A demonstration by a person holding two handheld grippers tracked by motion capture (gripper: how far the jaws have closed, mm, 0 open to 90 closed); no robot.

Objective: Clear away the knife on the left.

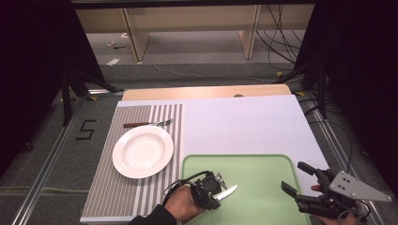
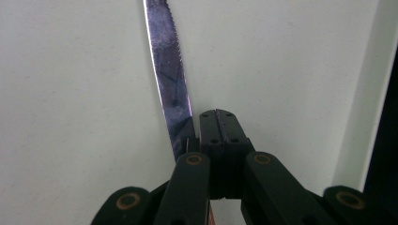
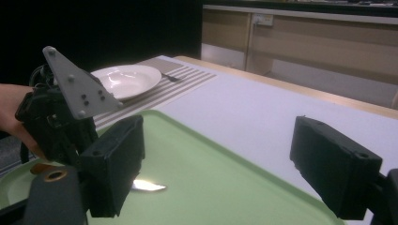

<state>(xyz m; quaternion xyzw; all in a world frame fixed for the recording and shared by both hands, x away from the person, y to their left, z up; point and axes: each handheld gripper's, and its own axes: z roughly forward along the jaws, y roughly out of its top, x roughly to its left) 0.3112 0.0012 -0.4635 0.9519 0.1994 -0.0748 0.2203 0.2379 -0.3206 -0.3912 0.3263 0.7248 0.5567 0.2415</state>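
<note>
Beyond the white table (image 1: 244,122) lie a grey floor and wooden shelving. Up and left of the left gripper (image 1: 220,193), a white plate (image 1: 142,151) sits on a striped placemat (image 1: 105,187), a fork (image 1: 148,123) beyond it. That gripper is clamped on a knife (image 1: 229,192), whose serrated blade juts past its jaws over the green tray (image 1: 263,178). Rightward, well apart, the right gripper (image 1: 300,180) gapes wide, holding nothing.

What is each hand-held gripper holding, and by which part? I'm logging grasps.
Left hand-held gripper: knife, gripped where the blade meets the handle. Right hand-held gripper: open, nothing.
</note>
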